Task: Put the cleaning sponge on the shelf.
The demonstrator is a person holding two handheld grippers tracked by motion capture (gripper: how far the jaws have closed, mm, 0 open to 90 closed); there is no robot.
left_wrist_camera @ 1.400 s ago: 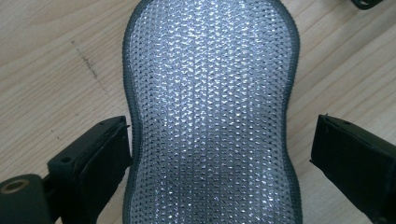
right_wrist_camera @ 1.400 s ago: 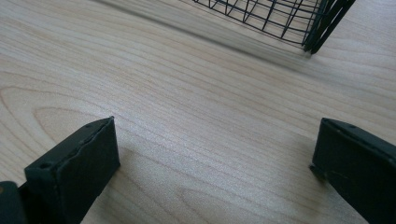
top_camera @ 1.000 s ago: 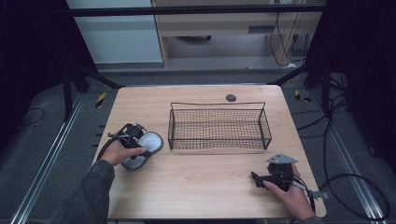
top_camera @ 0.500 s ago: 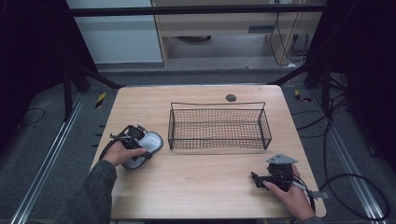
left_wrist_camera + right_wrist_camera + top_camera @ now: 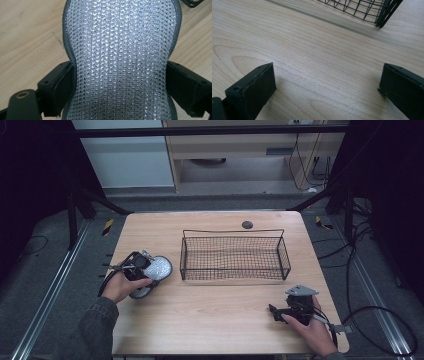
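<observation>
A silver mesh scouring pad (image 5: 156, 268) with a grey rim lies at the left of the wooden table (image 5: 215, 320). My left gripper (image 5: 145, 270) is shut on it. In the left gripper view the scouring pad (image 5: 121, 55) is pinched at its narrow waist between the two black jaws. A black wire basket (image 5: 234, 254) stands at the middle of the table. My right gripper (image 5: 274, 311) rests low near the front right corner, open, with only bare wood between its jaws (image 5: 327, 82). A corner of the wire basket (image 5: 367, 11) lies ahead of it.
A small dark round object (image 5: 247, 225) sits at the table's far edge behind the basket. Cables trail over the floor to the right of the table. Dark frame posts stand at both sides.
The left gripper with the pad has shifted slightly. The right gripper has stayed where it was.
</observation>
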